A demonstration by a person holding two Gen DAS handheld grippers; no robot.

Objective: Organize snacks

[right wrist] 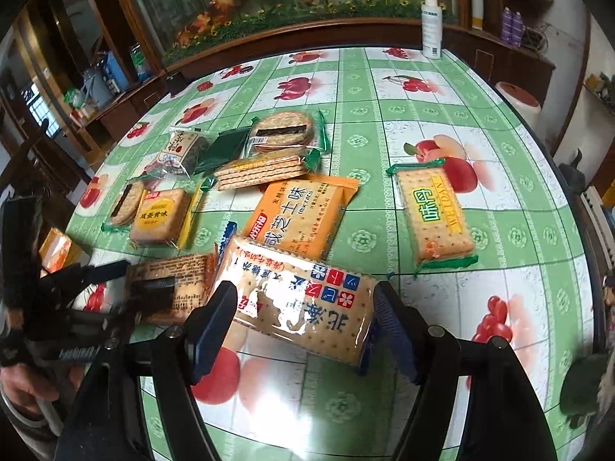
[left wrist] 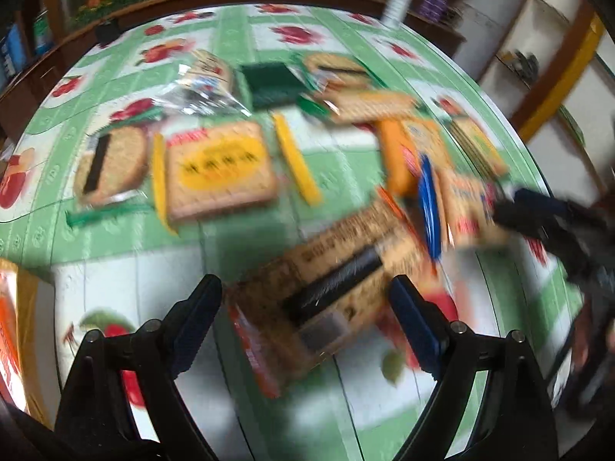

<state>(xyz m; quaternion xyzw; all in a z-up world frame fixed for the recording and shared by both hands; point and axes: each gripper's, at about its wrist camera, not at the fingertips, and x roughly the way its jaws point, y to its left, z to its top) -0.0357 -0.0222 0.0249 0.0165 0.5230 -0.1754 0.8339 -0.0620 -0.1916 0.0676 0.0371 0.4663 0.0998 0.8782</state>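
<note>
The clear-wrapped cracker packet with blue ends and red-and-blue squares (right wrist: 303,307) lies tilted between the fingers of my right tongs (right wrist: 303,320), which look clamped on its two short ends, its far edge overlapping the orange packet (right wrist: 303,217) lying beyond the tips. To the left of them sits the brown cracker packet with a black band and red ends (left wrist: 326,296), and my left tongs (left wrist: 307,326) hang over it with the fingers standing wide on either side, not touching it. I judge the step to be taking one packet in each tongs, so the left should come down square over the brown packet's narrow sides before closing, and the right should grip gently, since the crackers will snap. Both tongs point steeply down at the green fruit-patterned table (right wrist: 423,115). Farther beyond the tips lie the green-ended yellow packet (right wrist: 434,215) and a round-cracker packet (right wrist: 284,132). The left view is blurred.
</note>
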